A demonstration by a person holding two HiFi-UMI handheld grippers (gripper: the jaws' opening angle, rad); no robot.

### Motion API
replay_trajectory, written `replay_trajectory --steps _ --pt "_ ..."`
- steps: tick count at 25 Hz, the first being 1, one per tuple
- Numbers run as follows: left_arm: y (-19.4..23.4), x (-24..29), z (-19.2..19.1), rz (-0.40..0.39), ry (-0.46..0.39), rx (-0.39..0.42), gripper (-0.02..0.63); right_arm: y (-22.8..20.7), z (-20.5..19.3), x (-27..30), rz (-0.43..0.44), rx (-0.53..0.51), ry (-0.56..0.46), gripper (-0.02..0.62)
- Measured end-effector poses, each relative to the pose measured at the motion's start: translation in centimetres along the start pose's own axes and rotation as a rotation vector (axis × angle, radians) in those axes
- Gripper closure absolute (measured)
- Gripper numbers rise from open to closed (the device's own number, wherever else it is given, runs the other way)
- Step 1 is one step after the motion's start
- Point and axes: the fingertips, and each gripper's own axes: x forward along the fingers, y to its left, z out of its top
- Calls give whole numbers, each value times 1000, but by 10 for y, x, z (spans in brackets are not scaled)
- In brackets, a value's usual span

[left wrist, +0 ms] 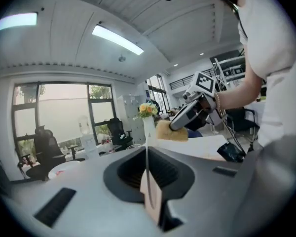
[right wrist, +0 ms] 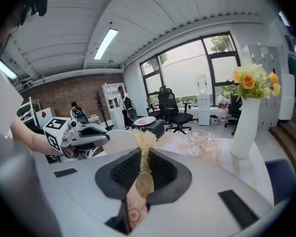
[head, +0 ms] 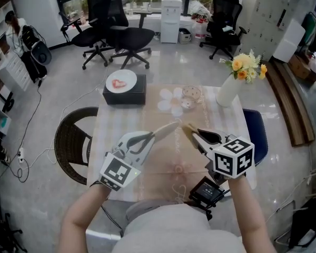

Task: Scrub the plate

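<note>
Left hand-held gripper [head: 156, 134]: jaws clenched on the rim of a white plate [head: 168, 126], held edge-on above the table [head: 116, 136]. Right hand-held gripper [head: 196, 136]: jaws clenched on a yellow scouring pad [head: 188, 129], positioned just beside the plate; contact cannot be confirmed

A pale table [head: 121, 130] with a flower print carries a white vase [head: 229, 91] of yellow flowers [head: 246, 66] at its far right corner, a clear glass cup [head: 191, 94] near it and a black box [head: 125, 98] at the far left. A brown wicker chair [head: 71, 141] stands left of it, a blue chair [head: 258, 133] right — black office chairs [head: 129, 36] and a white water dispenser [head: 170, 19] stand by the windows beyond
</note>
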Motion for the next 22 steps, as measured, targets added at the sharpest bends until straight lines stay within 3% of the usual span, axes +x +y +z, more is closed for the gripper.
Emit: replay_trajectory --steps 4,9,11,15,22 --pt "14 2 3 46 -40 -169 586 -10 9 -5 -48 47 -76 545" --pt "38 -6 -7 105 -122 -558 586 -11 12 -8 -71 92 -126 545" --pt "43 -8 -11 117 -150 -669 586 -11 11 -9 -81 100 -129 545" --pt "49 -9 -17 137 -192 -807 586 -13 11 -9 -99 114 -137 545" --pt "50 -14 -22 151 -257 -977 586 -13 15 -8 -121 107 -159 546"
